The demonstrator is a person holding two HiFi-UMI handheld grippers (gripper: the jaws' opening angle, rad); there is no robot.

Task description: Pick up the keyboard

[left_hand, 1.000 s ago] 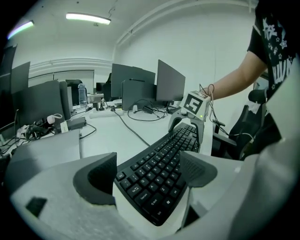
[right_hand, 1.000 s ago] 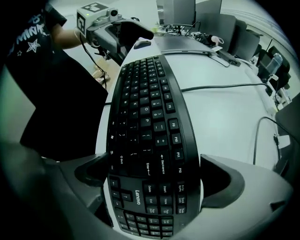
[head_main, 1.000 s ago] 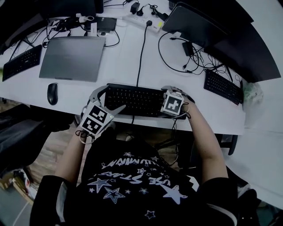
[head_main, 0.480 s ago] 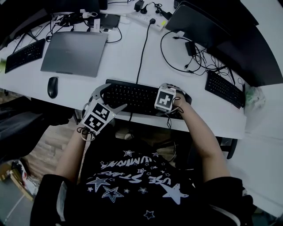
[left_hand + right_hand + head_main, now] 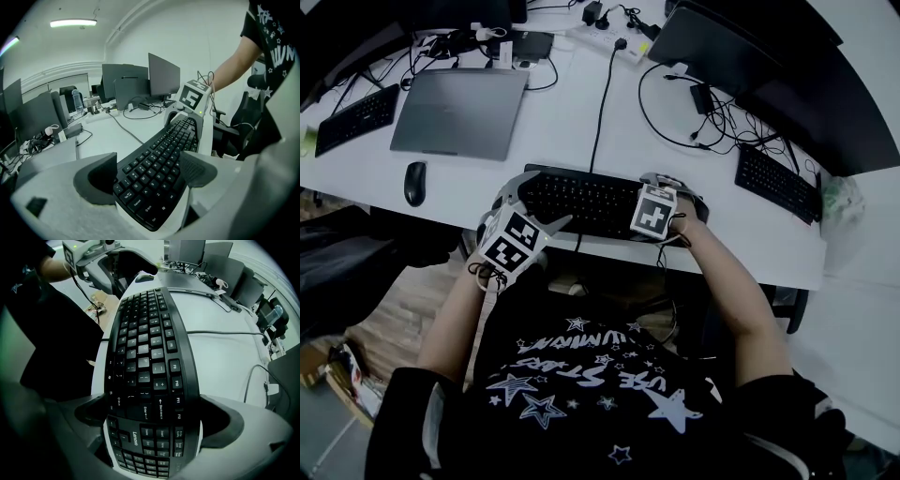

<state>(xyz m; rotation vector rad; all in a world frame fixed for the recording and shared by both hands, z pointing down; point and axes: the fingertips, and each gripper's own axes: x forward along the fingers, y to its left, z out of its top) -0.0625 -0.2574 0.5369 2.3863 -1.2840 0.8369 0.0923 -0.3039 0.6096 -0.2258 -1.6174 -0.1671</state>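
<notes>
Keyboard: the black keyboard (image 5: 586, 202) lay lengthwise along the near edge of the white desk (image 5: 553, 141), directly in front of me, with one of my claws at each end.
Left claw: my left gripper (image 5: 150, 171) straddled the left end, with one pad against the far long edge and the other on the near edge. It was closed on the keyboard.
Right claw: my right gripper (image 5: 152, 416) took the right end the same way, beside the number pad. Its pads pressed both long edges, so it was gripping too.
Lifted or not: I could not tell whether the keyboard had left the desk.
How it should handle: I judged it light and fairly stiff, a long curved plastic shell that might flex a little in the middle. The edges looked smooth, so the pads could slip if either end tilted.
Where to hold: the two ends across the long edges, as I had it, seemed the right place. A grip there kept the pads off the keys and shared the length between both claws.
Cable: a black cable (image 5: 602, 103) ran from the far edge toward the power strip (image 5: 605, 42). I could not tell whether it was the keyboard's own, and it might tug during a lift.
Farther out: a closed laptop (image 5: 459, 112) and a mouse (image 5: 414, 183) sat to the left, well apart from the keyboard.
</notes>
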